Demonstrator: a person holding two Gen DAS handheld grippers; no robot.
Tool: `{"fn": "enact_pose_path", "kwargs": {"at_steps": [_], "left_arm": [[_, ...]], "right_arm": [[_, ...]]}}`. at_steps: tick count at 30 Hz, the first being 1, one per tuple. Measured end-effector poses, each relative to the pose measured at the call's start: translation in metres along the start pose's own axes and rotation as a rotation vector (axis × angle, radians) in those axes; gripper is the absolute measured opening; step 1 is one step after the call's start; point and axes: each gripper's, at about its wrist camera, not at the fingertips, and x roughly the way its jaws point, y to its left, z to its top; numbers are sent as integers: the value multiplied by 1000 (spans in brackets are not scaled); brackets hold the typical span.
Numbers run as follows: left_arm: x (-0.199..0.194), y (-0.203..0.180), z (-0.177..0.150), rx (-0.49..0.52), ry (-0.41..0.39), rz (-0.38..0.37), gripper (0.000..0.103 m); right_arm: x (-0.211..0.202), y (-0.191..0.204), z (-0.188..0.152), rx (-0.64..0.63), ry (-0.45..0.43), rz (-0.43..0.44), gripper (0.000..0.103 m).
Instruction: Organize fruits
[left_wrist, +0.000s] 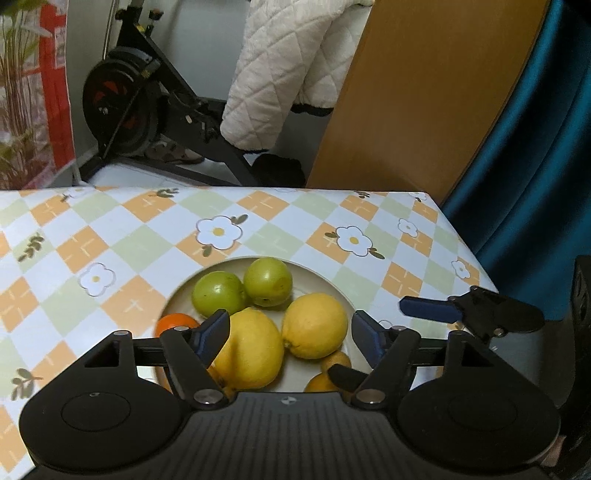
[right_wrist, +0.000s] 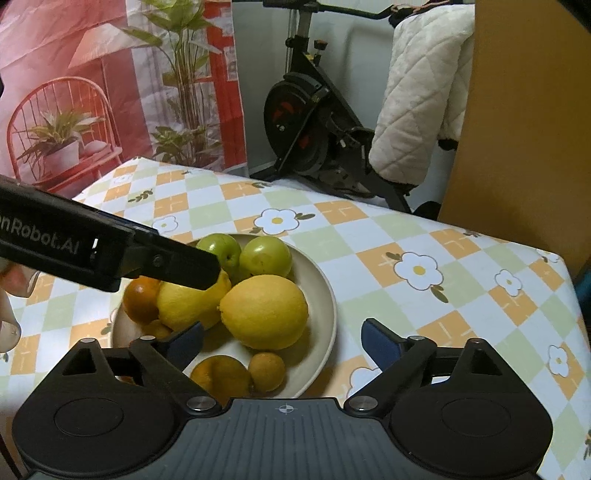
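Checked oilcloth table w/ flower print is carrying a cream plate at near-left, holding two lemons, two green fruits, oranges. Left gripper & right gripper are hanging over it, jaws wide, gripping nothing.

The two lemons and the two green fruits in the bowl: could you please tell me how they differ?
The lemons are yellow, oval and clearly larger; the green fruits are green, rounder and smaller. The lemons sit mid-bowl, the green fruits at the far rim. Both pairs rest side by side in the same cream bowl, held by neither gripper.
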Motion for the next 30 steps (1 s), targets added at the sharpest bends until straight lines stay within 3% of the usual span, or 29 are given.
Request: {"fn": "enact_pose_path", "kwargs": {"at_steps": [15,30], "left_arm": [[-75,-10,-12,95,-95,164,82],[-181,-2,-28,-11,-330,276,95]], "right_arm": [[-67,35,12,39,-85,-68,102],[-149,71,18,96,-226,-97,102]]}}
